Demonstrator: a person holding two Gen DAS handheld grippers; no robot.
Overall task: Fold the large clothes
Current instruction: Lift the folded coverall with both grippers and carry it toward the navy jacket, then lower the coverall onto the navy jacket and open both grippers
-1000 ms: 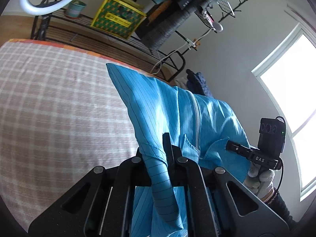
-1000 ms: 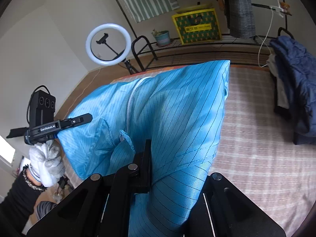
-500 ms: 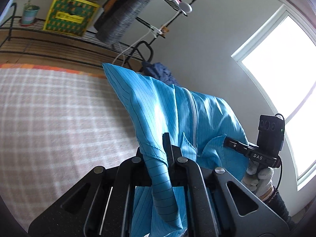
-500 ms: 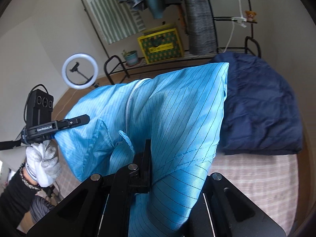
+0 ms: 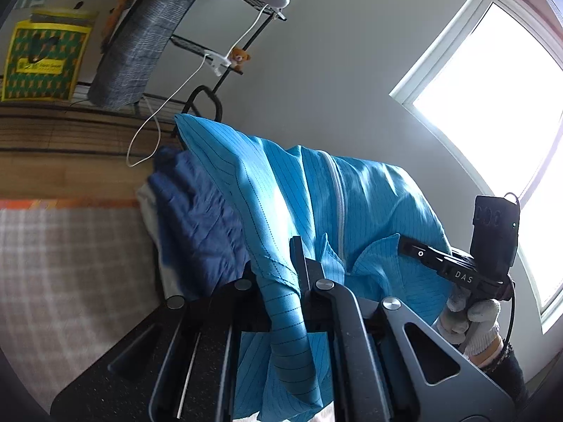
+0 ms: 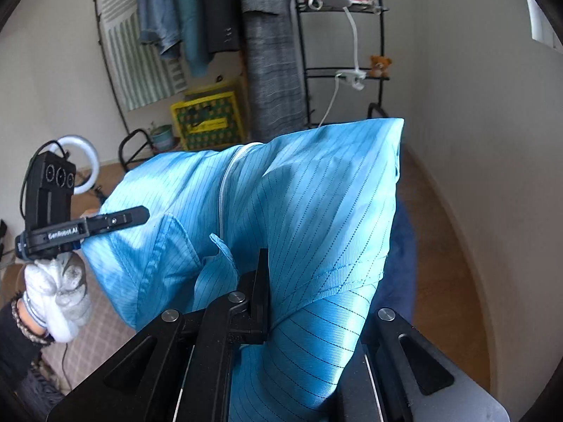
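Observation:
A bright blue pinstriped zip-front garment (image 5: 316,204) hangs stretched in the air between my two grippers. My left gripper (image 5: 288,281) is shut on one bunched part of its fabric. My right gripper (image 6: 278,295) is shut on another part of the same garment (image 6: 299,204). The white zipper (image 6: 225,190) runs down the middle. Each gripper shows in the other's view, held by a white-gloved hand: the right one (image 5: 415,251) and the left one (image 6: 137,215). The garment hangs over a dark navy garment (image 5: 197,218) that lies on the checked surface (image 5: 70,274).
A black rack with hanging clothes (image 6: 228,35), a yellow-green box (image 6: 207,119) and a ring light (image 6: 84,161) stand at the back. A bright window (image 5: 499,105) is on the right. A wall (image 6: 475,140) is close on the right.
Both grippers have swung to the right with the blue garment held up. The checked surface has slid away to the left and the navy garment and wall have come under and beside the blue one.

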